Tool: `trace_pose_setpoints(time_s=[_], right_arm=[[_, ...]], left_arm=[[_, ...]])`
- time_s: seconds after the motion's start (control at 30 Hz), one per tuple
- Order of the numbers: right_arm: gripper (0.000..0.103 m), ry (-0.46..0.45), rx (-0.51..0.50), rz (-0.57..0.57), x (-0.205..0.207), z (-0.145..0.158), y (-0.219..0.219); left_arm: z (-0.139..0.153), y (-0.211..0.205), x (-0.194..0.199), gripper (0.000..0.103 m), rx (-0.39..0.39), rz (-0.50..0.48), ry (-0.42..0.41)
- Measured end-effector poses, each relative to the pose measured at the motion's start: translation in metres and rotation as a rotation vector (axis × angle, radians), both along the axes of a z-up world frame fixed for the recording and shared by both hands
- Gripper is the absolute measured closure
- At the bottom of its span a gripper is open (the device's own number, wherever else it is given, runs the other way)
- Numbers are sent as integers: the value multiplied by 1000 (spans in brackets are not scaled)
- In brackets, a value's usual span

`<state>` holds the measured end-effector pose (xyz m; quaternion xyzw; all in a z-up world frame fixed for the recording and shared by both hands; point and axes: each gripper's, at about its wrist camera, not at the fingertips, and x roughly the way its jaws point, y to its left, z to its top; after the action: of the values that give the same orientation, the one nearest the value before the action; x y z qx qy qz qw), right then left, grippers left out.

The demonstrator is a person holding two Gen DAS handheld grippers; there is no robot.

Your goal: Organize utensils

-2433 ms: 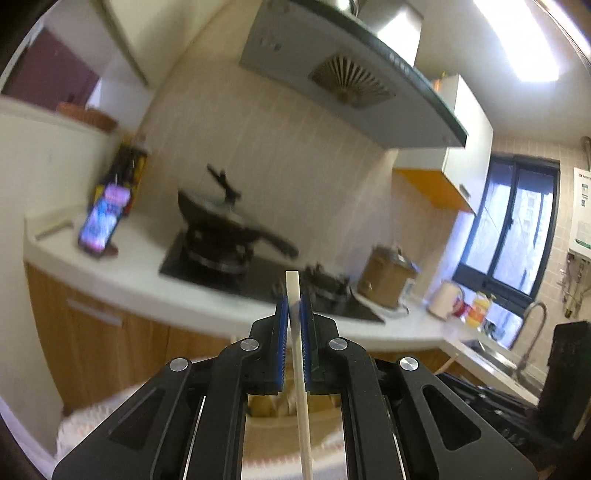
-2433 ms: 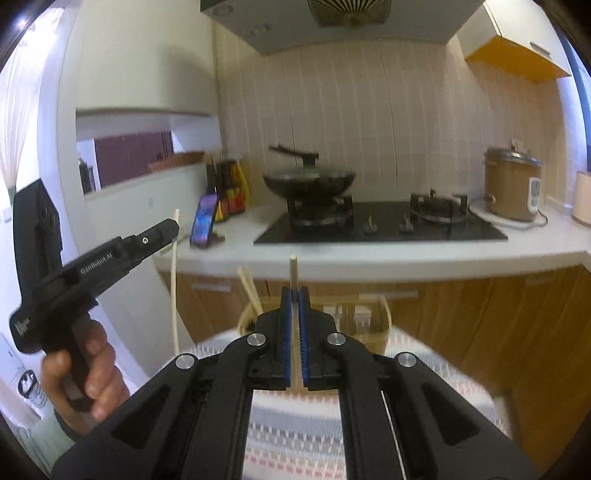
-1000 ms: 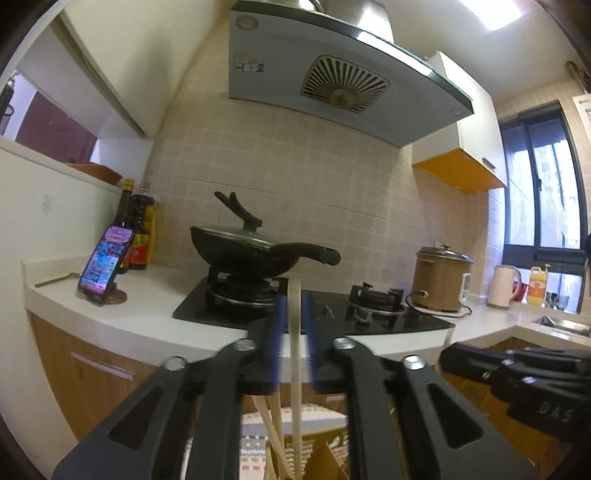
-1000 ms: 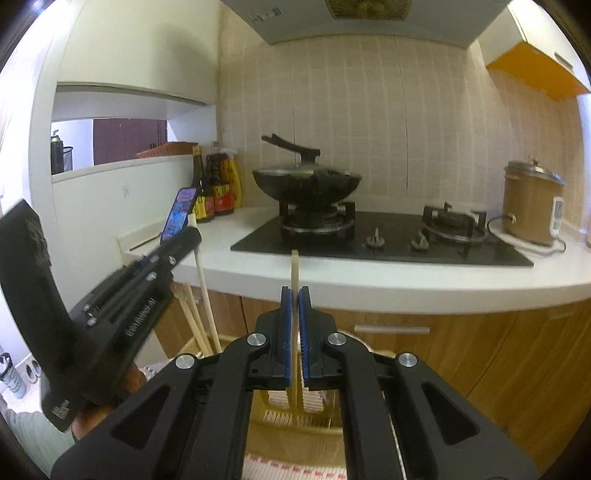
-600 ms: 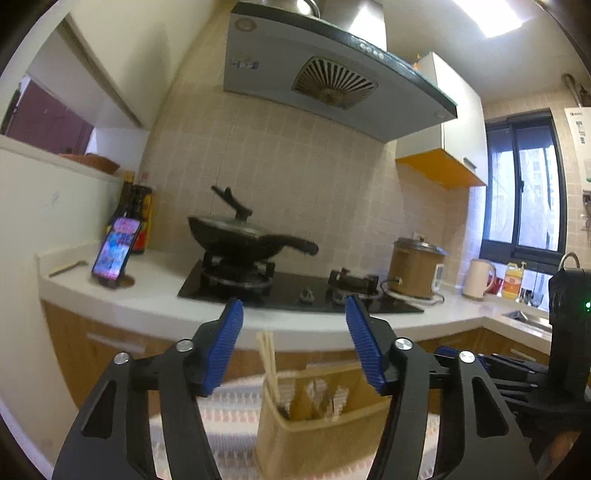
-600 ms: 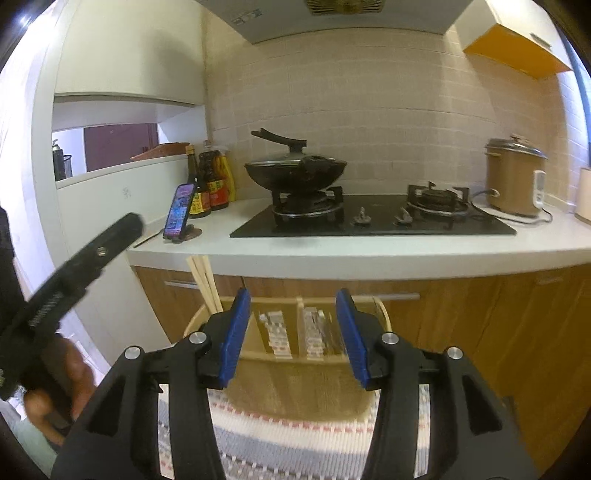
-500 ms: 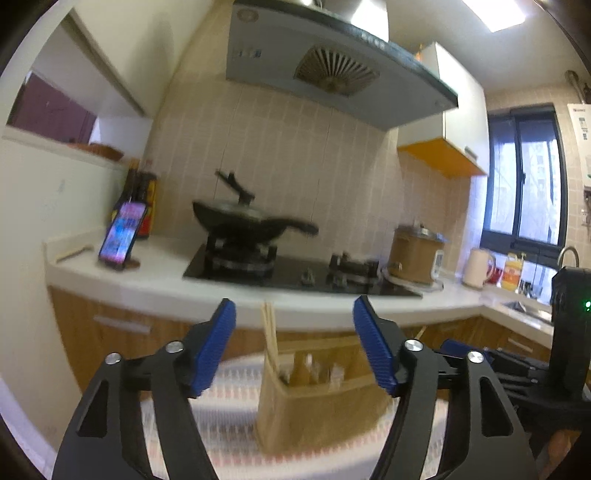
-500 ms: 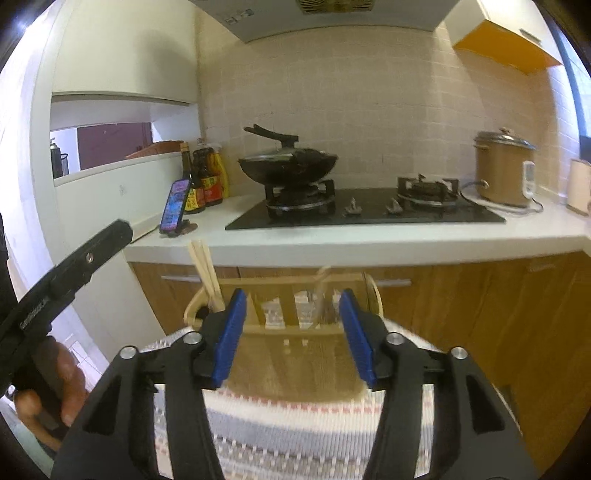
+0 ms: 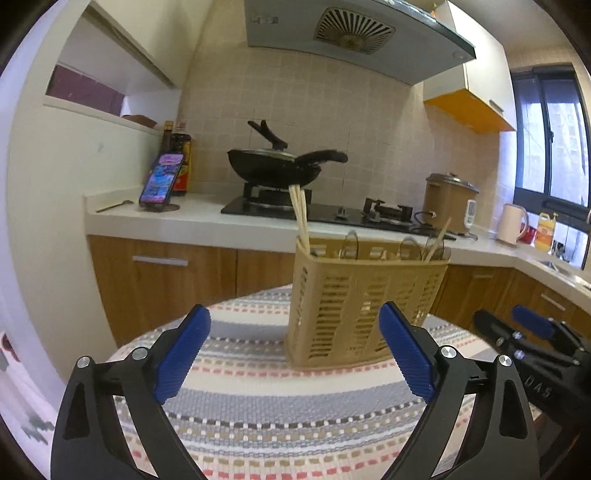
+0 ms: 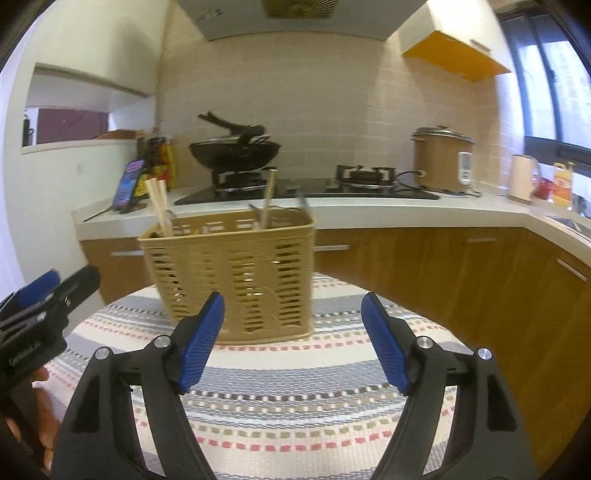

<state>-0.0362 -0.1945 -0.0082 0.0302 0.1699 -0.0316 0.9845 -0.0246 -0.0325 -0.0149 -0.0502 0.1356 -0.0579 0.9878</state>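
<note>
Now both grippers (image 9: 293, 354) (image 10: 293, 341) apparently empty

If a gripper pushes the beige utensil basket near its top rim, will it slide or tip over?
The utensil basket looks tall, slotted and thin-walled, so probably light and apt to tip. The woven striped cloth beneath may grip its base. Leaning chopsticks would likely rattle or shift.

I'm looking at a beige-tiled wall (image 9: 332, 110) standing behind a white countertop (image 9: 184, 218) over wooden cabinets (image 9: 166, 273), with a range hood (image 9: 351, 33) hanging above and a dark window (image 9: 550, 129) showing at right.
</note>
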Motion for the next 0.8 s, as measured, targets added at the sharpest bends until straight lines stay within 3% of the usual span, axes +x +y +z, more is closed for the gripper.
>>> trace_pose_setpoints(time_s=[0.2,0.6,0.8], right_arm=[[31,-10,-14,-34,-1,-13,-7],[26,-40,-51,5,-8,-10,6],[26,-19,-31,7,-5,-11,2]], left_arm=[[-14,-5,4,10,62,27,23],[-16,5,-8,9,22,60,1],[-15,-9,-10,9,100,51,-14]])
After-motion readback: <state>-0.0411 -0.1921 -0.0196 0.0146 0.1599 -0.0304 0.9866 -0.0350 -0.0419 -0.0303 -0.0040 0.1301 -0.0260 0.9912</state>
